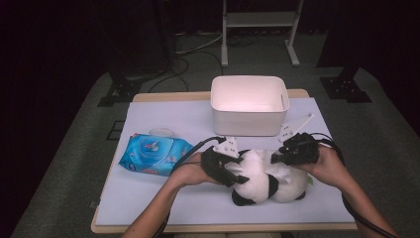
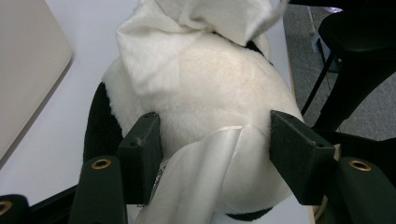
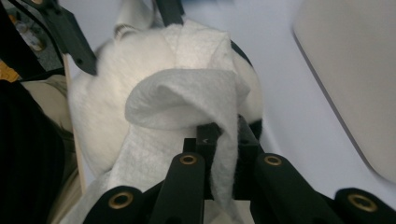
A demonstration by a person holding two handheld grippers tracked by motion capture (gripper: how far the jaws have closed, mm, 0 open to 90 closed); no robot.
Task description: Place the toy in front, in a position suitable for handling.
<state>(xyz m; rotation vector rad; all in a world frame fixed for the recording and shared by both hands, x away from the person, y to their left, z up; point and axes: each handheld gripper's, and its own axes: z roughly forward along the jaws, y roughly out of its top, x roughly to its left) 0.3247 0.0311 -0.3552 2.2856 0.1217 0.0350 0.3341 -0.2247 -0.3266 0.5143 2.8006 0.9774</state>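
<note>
While the right gripper [image 3: 219, 140] pinches a white wipe [image 3: 182, 100] against the plush panda [image 1: 265, 176] directly beneath it, the left gripper [image 2: 212, 140] clamps the toy's body from the opposite side at the table's [image 1: 163, 198] front.

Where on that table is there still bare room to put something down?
Bare mat lies along the near edge left of the plush panda, and at the far left corner behind the wipes pack. It is crowded between the white bin and the panda.
</note>
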